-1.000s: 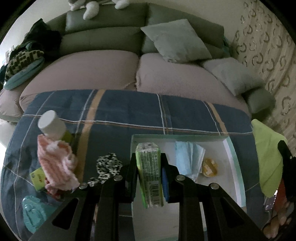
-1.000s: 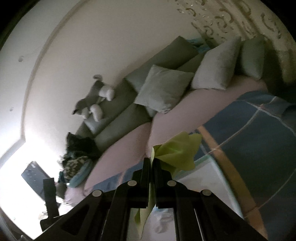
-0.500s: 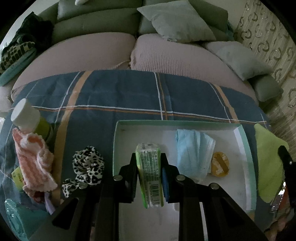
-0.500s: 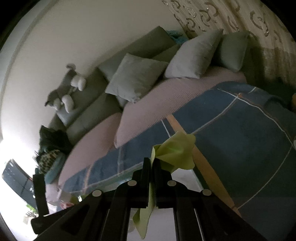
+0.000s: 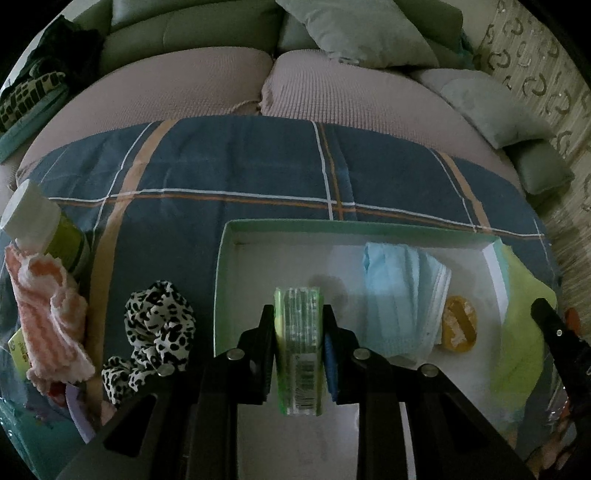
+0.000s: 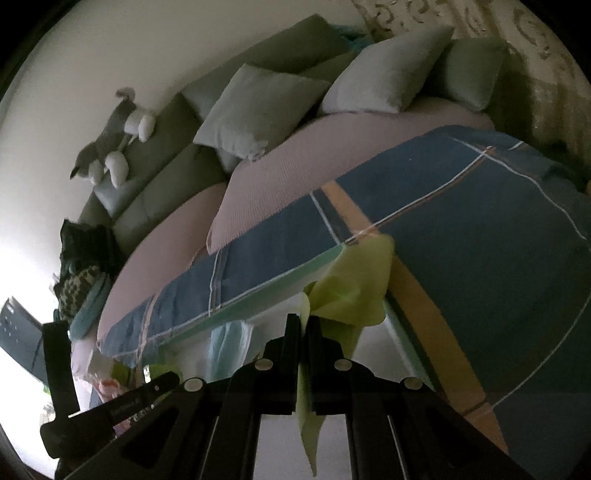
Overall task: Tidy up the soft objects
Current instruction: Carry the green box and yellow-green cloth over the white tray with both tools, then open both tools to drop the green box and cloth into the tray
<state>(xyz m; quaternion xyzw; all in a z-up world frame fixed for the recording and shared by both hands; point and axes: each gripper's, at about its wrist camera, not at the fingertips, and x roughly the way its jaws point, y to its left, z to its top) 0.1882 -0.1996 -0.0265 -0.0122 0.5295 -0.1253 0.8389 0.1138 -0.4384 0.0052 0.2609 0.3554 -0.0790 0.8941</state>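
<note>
So your left gripper [image 5: 298, 325] is clamping a green tissue pack [image 5: 297, 347] between its fingers, holding it upright with the barcode facing the camera, and it's hovering over the near-left part of the white tray [image 5: 258, 236]. The gripper is pointing forward and tilting down toward the tray floor.

Your right gripper [image 6: 302, 325] is pressing its fingers together on a lime-green cloth [image 6: 351, 291], which is bunching up above the fingertips and trailing down between the fingers. It's sitting at the tray's right edge, angled up so the camera is catching mostly the sofa [image 6: 177, 147] and wall. From the left wrist view you're seeing that same cloth [image 5: 521, 325] draping over the tray's right rim.

Inside the tray, just past the tissue pack, a light-blue face mask [image 5: 402, 295] is lying flat, with a small yellow-orange round thing [image 5: 460, 323] touching its right side.

Left of the tray on the plaid blue blanket [image 5: 240, 177] you're looking at a leopard-print scrunchie [image 5: 155, 321], then a pink fuzzy cloth [image 5: 48, 314], and a white-capped bottle [image 5: 40, 225] just behind it.

Further back, grey cushions [image 5: 354, 33] are leaning on the sofa, and a plush toy [image 6: 114, 144] is resting on its backrest.
</note>
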